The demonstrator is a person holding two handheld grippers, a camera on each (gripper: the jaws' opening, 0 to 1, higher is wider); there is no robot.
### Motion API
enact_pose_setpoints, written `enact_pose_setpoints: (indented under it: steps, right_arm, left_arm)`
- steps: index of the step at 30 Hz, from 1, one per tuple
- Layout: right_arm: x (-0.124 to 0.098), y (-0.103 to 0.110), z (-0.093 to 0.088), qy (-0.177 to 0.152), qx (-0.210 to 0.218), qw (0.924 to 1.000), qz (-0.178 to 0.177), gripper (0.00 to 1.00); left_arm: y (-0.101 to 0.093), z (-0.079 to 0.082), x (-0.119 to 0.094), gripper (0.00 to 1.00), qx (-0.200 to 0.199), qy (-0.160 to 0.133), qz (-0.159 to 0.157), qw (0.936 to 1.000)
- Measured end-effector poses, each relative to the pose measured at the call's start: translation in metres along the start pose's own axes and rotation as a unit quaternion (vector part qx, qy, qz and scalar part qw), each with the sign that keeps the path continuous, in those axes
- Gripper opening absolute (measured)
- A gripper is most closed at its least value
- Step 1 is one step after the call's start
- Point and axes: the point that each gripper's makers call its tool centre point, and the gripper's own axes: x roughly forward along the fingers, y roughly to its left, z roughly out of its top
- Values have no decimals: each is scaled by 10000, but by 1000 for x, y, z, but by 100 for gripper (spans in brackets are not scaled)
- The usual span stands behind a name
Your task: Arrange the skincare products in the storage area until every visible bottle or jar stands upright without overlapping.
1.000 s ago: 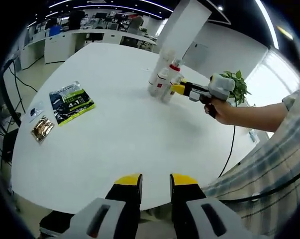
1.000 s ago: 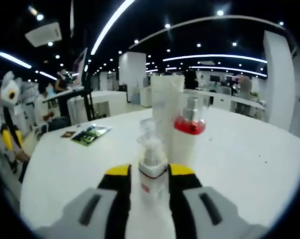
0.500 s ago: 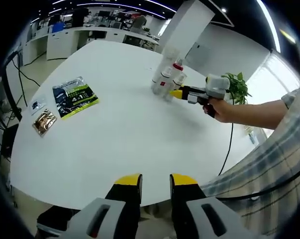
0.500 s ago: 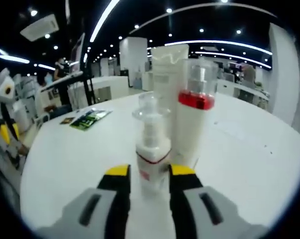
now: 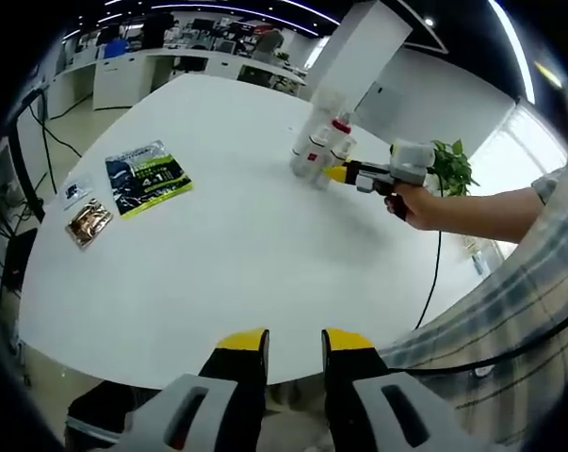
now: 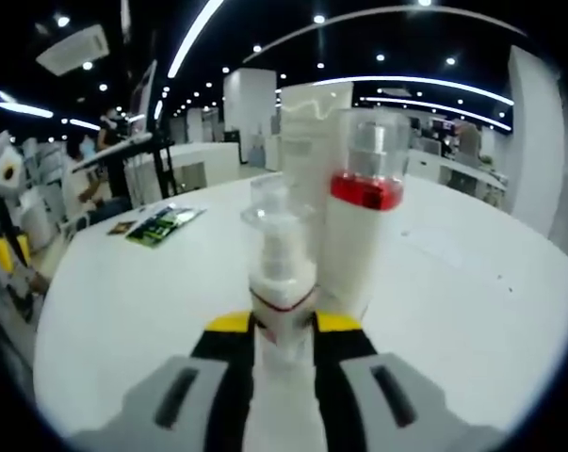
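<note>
A cluster of skincare bottles (image 5: 316, 151) stands upright at the far side of the white round table (image 5: 227, 273). In the right gripper view the nearest is a small white pump bottle (image 6: 282, 273) with a clear cap. Behind it are a taller white bottle (image 6: 364, 235) with a red band and a tall white tube (image 6: 312, 132). My right gripper (image 6: 284, 325) is shut on the small pump bottle, its jaws pressing the lower body. From the left gripper view, the right gripper (image 5: 332, 172) touches the cluster. My left gripper (image 5: 295, 341) hovers open at the near table edge, holding nothing.
A green and black packet (image 5: 147, 179), a small gold packet (image 5: 86, 223) and a small card (image 5: 72, 193) lie on the table's left side. A potted plant (image 5: 450, 165) stands past the far right edge. A person's hand (image 5: 411, 202) and plaid sleeve come in from the right.
The right gripper's jaws have narrowed onto the small pump bottle, which stays upright by the red-banded bottle. The left gripper view has shifted only slightly.
</note>
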Motion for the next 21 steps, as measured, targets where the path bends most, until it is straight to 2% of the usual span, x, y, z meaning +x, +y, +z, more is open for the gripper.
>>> enact_pose_setpoints:
  steps: [16, 21]
  right_arm:
    - [7, -13, 2, 42, 62, 9995, -311, 22]
    - [7, -13, 2, 68, 222, 9990, -379, 22]
  left_arm:
    - [-1, -5, 4, 22, 59, 113, -23, 9999]
    - [-2, -5, 4, 23, 28, 98, -65, 9999]
